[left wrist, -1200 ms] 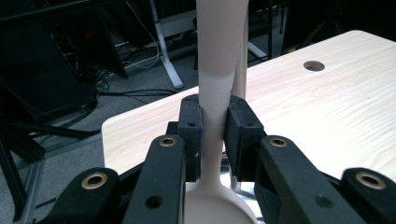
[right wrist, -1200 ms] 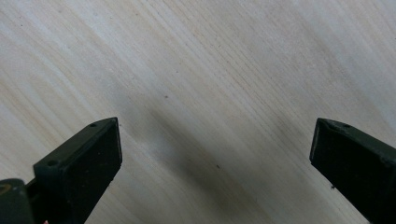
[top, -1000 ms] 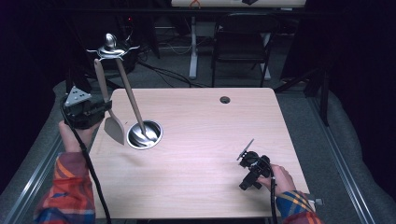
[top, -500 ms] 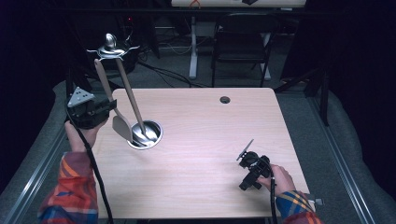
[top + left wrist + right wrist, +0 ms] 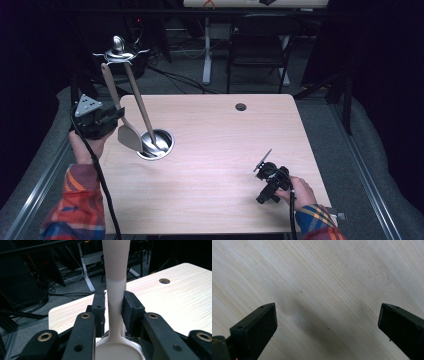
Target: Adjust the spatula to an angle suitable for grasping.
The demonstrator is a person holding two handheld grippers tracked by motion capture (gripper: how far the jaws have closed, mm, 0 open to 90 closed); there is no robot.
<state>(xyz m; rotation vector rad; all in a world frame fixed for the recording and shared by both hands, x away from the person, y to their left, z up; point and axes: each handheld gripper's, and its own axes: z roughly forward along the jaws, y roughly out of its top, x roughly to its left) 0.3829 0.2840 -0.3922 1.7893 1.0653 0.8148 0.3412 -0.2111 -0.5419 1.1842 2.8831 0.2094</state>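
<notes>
Left of the rack base (image 5: 170,145), raised above the table (image 5: 215,130): left gripper (image 5: 116,116), gripped in a hand (image 5: 85,150) with a plaid sleeve. Jaws narrow and just been easing apart, with the spatula (image 5: 129,137) handle between them. From the left gripper view (image 5: 115,307): pale spatula (image 5: 115,285) handle upright between the pads, one pad against it, a dark sliver of gap at the other, so barely loosened and not clamped.

Above the rack base: spatula hanging from the hanger top (image 5: 119,50), slanting down, blade just left of the base rim and clear of the table. Beside it, a ladle (image 5: 142,112) hanging likewise, bowl down inside the base.

Well right of the rack base, toward the near edge: right gripper (image 5: 264,169) resting low on the table, other hand (image 5: 300,192) behind it. Jaws spread wide, nothing between them; bare wood grain under them in the right gripper view (image 5: 327,325).

Far beyond the rack base, toward the back edge: round cable hole (image 5: 241,106).
</notes>
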